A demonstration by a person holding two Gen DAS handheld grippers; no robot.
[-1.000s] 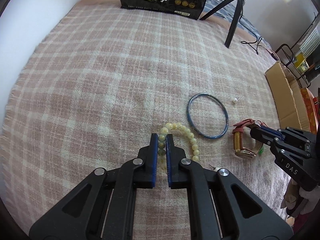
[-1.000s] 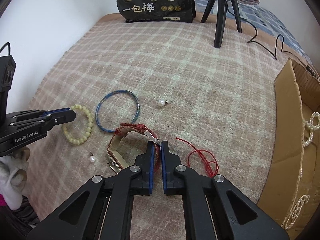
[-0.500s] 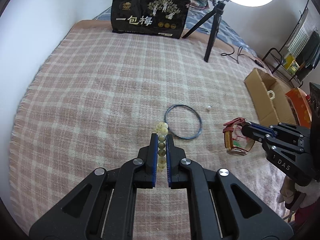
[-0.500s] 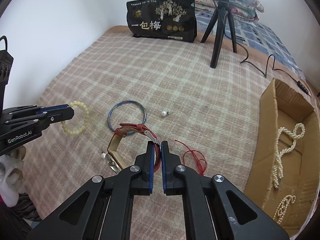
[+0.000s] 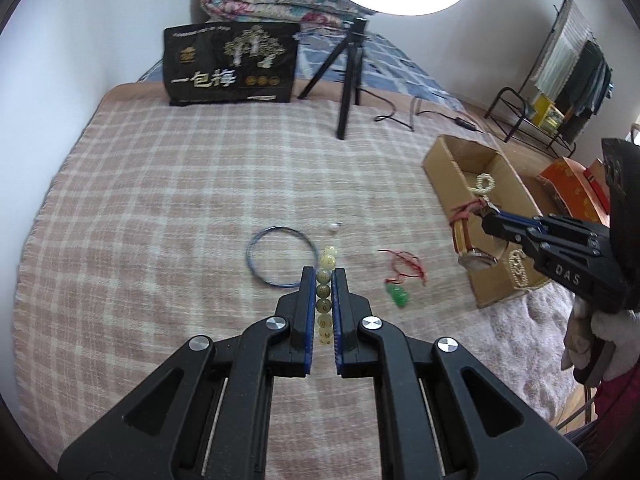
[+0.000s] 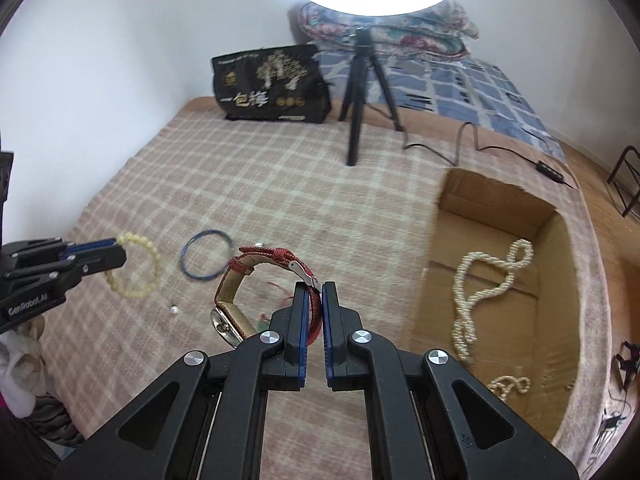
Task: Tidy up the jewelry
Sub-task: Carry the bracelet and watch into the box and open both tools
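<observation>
- Fingers of the left gripper (image 5: 323,280) pinch the bead bracelet (image 5: 325,280); right gripper (image 6: 313,292) clamps the watch (image 6: 256,284) strap, both lifted off the plaid blanket (image 5: 160,220).
- Smooth round beads could roll out from between flat pads; the thin woven strap could slide, since the heavy metal case dangles below.
- Beyond the right fingertips sits the cardboard box (image 6: 444,280) holding pearl strands (image 6: 492,276); a swinging watch might clip its rim.

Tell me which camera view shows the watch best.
The right wrist view: the watch hangs close by from the right claw, showing its red strap, buckle and case. The left wrist view shows it small and distant, in front of the cardboard box.
</observation>
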